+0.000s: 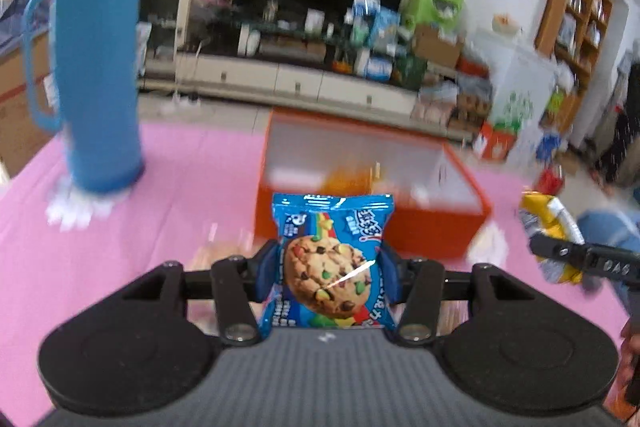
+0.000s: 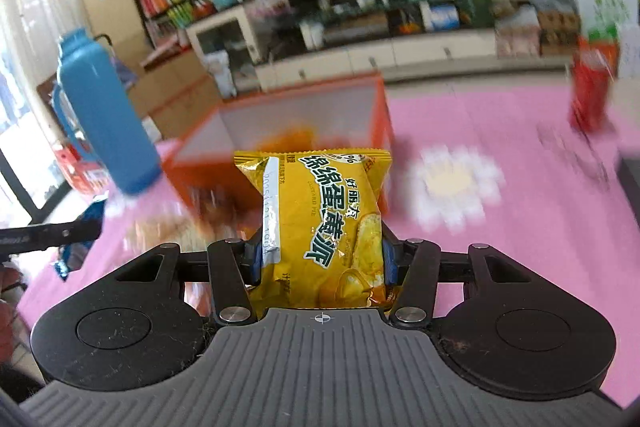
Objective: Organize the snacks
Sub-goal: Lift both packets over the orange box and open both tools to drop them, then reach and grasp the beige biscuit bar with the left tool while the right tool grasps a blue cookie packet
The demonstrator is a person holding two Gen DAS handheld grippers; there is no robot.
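My left gripper (image 1: 328,267) is shut on a blue cookie packet (image 1: 330,259), held upright above the pink tablecloth (image 1: 180,187). Just beyond it stands an orange box (image 1: 400,223) with white inner walls and something orange lying inside. My right gripper (image 2: 320,255) is shut on a yellow custard pie packet (image 2: 324,227), also lifted off the table. The same orange box (image 2: 380,115) lies straight ahead of it. In the left wrist view the yellow packet (image 1: 548,223) and the right gripper's finger (image 1: 580,259) show at the right edge.
A tall blue thermos (image 1: 96,67) stands on the table left of the box. A red can (image 2: 588,95) stands at the far right of the table. Blurred snack packets (image 2: 176,227) lie on the cloth before the box. A TV cabinet (image 1: 300,79) lies beyond the table.
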